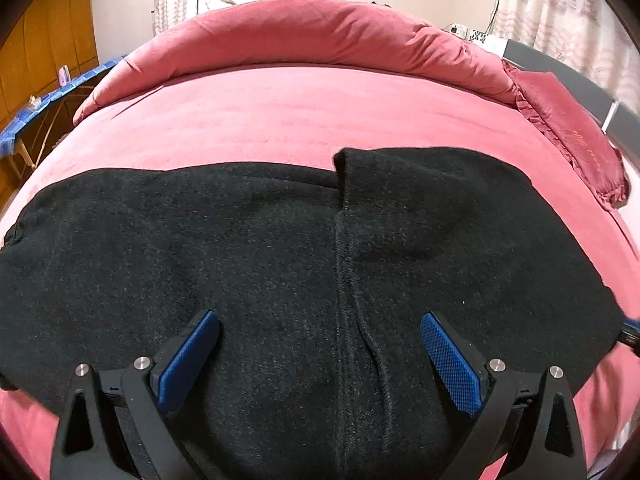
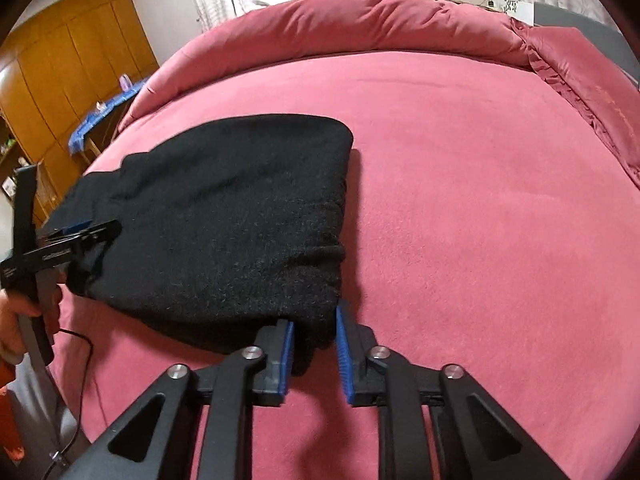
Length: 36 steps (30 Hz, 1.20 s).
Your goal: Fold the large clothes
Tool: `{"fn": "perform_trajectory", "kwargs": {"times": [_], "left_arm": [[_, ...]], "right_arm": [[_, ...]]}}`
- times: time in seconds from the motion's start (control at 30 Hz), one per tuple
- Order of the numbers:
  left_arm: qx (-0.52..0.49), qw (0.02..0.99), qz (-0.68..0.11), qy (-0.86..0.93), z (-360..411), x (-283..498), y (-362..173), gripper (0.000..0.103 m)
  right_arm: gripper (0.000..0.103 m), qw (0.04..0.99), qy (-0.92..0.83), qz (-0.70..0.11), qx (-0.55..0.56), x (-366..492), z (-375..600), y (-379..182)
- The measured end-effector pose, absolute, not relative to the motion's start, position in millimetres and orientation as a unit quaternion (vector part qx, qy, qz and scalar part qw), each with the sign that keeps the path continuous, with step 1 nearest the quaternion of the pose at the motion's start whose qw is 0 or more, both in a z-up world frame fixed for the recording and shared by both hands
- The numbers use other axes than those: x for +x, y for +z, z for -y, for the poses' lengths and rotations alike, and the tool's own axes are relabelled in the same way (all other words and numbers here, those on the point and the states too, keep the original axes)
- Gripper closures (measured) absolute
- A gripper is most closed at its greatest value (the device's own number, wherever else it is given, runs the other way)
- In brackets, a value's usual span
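Black cloth: the garment (image 2: 224,216) is thick, dark and a bit fuzzy, like a big sweater or hoodie. It is already folded into a fat bundle.
Where it lies: on the pink bed (image 2: 480,200), right in front of the right gripper (image 2: 316,344) and stretching away to that gripper's left.
Right gripper: its jaws are close together, with the near corner of the garment between the blue pads (image 2: 288,344). It looks like a pinch on that corner (I think so it can lift the corner for the next fold).
Left gripper: the left gripper (image 1: 320,356) hangs over the middle of the garment with its jaws wide and nothing between them. Dark cloth fills the space under it and ahead of it.
Why it waits there: my guess is that it is ready to press the cloth down or grab another edge.
Seam: a long stitched line (image 1: 344,264) runs away from the left gripper, up the cloth.
Far side: a rolled pink blanket (image 1: 304,36) lies well past the garment.
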State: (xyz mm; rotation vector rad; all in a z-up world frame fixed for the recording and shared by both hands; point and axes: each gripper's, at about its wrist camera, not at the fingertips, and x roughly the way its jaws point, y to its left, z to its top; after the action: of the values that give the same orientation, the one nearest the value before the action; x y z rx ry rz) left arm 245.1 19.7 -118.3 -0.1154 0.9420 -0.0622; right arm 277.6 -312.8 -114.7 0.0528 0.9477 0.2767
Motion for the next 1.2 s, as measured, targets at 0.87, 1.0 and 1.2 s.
{"fn": "perform_trajectory", "kwargs": {"times": [0.87,1.0,1.2], "left_arm": [[-0.148,0.886,-0.436,-0.058,-69.2,236.1,-100.4,0.012],[-0.075,0.908,-0.401,-0.100,-35.4,226.6,-90.4,0.011],[0.085,0.896,-0.424,-0.102,12.3,248.4,-123.9,0.010]], "right_arm": [[0.069,0.862,0.062,-0.501,0.044,270.7,324.3,-85.1],[0.063,0.848,0.038,-0.495,0.184,295.6,353.7,-116.2],[0.060,0.823,0.130,-0.469,0.293,298.9,375.1,-137.7]]}}
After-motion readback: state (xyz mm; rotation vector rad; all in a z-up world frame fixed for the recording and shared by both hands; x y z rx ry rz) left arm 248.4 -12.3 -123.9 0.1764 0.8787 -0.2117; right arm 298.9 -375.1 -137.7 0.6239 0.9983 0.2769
